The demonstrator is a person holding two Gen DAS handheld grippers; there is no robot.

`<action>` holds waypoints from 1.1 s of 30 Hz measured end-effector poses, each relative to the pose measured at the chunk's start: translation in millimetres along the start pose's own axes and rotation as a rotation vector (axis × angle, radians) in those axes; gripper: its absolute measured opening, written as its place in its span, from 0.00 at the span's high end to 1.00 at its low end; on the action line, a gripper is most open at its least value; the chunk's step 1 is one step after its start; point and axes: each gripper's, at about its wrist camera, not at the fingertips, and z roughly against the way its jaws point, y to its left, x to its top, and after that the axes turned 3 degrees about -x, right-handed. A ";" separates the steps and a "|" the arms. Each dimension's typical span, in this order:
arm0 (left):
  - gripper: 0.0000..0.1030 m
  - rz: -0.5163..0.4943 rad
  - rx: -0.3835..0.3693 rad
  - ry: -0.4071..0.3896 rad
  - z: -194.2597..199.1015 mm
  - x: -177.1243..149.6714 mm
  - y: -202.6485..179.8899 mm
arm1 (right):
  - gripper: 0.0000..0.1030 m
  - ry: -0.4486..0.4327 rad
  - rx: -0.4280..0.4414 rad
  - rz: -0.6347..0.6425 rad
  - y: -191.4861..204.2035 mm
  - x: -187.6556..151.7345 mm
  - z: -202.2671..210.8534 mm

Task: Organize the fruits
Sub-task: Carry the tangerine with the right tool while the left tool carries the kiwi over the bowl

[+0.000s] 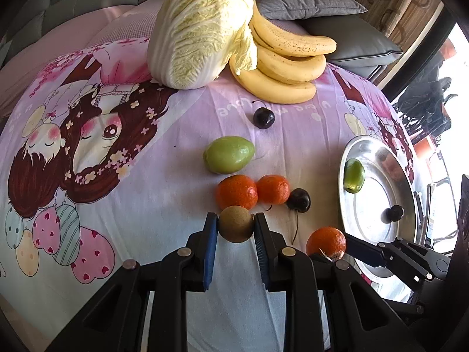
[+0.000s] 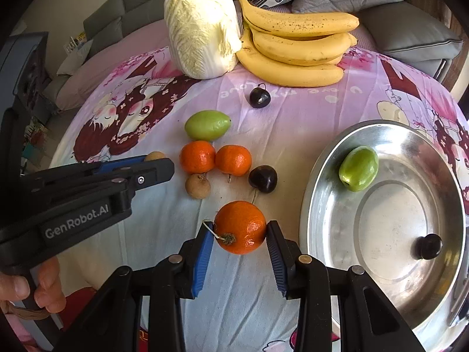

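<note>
In the left wrist view, the left gripper (image 1: 236, 228) is closed onto a small brown round fruit (image 1: 236, 224), its blue pads pressing each side, so the fruit sits right at the fingertips. Just beyond it lie two tangerines (image 1: 252, 191) touching each other, with a dark cherry (image 1: 298, 200) against the right one and a green fruit (image 1: 228, 154) behind them. A second cherry (image 1: 263, 118) lies farther back, near the bananas (image 1: 287, 58) and the napa cabbage (image 1: 199, 29). To the right, the steel bowl (image 1: 346, 214) holds another green fruit (image 1: 354, 179) and a cherry (image 1: 394, 213). The right gripper's tangerine (image 1: 326, 242) shows at lower right.

In the right wrist view, the right gripper (image 2: 240, 230) clamps a tangerine (image 2: 240, 226) between its fingertips, stem end toward the camera, above the printed cloth (image 2: 293, 111). The steel bowl (image 2: 319, 205) is just to its right, holding a green fruit (image 2: 358, 172) and a cherry (image 2: 429, 246). The left gripper (image 2: 154, 161) reaches in from the left, the brown fruit (image 2: 154, 156) peeking at its tip; another brown fruit (image 2: 198, 186) lies beside the two tangerines (image 2: 215, 158).
</note>
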 end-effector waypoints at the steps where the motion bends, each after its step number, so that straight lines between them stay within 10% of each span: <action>1: 0.75 -0.006 -0.003 -0.003 1.4 1.0 -2.3 | 0.61 -0.006 -0.001 -0.002 -1.6 -0.2 2.8; 33: 0.75 -0.275 -0.090 0.062 -24.5 4.8 -123.4 | 0.61 -0.023 -0.087 -0.254 -111.9 -29.4 28.8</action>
